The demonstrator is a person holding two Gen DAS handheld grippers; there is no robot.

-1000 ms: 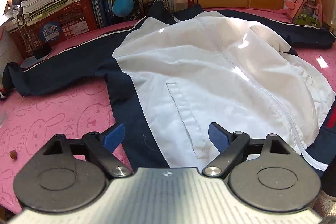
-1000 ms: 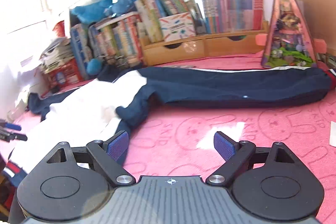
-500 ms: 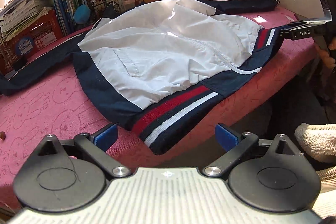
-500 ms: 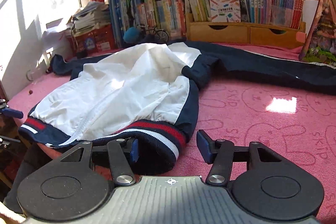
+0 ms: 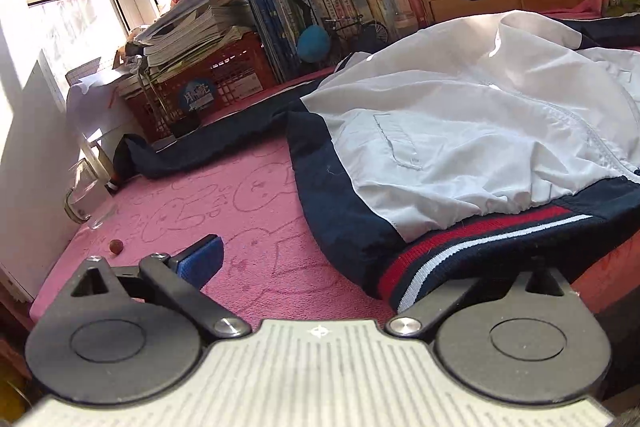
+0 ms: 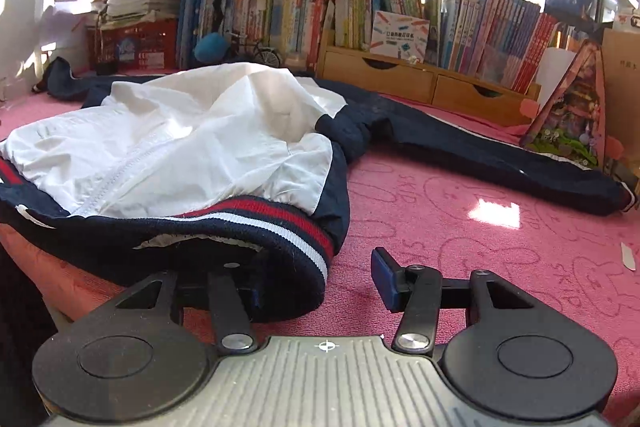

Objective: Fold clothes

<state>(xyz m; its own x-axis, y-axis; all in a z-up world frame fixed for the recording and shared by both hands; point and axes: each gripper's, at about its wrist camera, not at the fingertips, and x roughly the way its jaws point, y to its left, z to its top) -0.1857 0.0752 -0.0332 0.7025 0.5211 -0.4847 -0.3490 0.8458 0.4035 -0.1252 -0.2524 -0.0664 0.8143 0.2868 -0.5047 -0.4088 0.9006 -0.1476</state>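
I have the jacket [image 5: 460, 139] lying front-up on the pink cloth [image 5: 248, 195], body spread, with one dark sleeve [image 5: 192, 143] stretched out toward the red crate [image 5: 200, 83] and the other sleeve [image 6: 500, 163] reaching away on the far side. The striped hem [image 6: 260, 223] hangs at the near edge of the table.

My left gripper [image 5: 340, 267] stands open at one hem corner; its right finger is hidden under the ribbing, so I cannot be sure it has cloth between the pads. My right gripper [image 6: 316, 279] is open too, its left finger tucked under the other hem corner.

The risks as I judge them: closing on only the top layer of the hem would let the back panel drag and bunch. The slick white shell may slide out of a shallow pinch. Lifting the two corners unevenly would skew the fold, and a wide sweep could snag a sleeve or pull the jacket off the edge.
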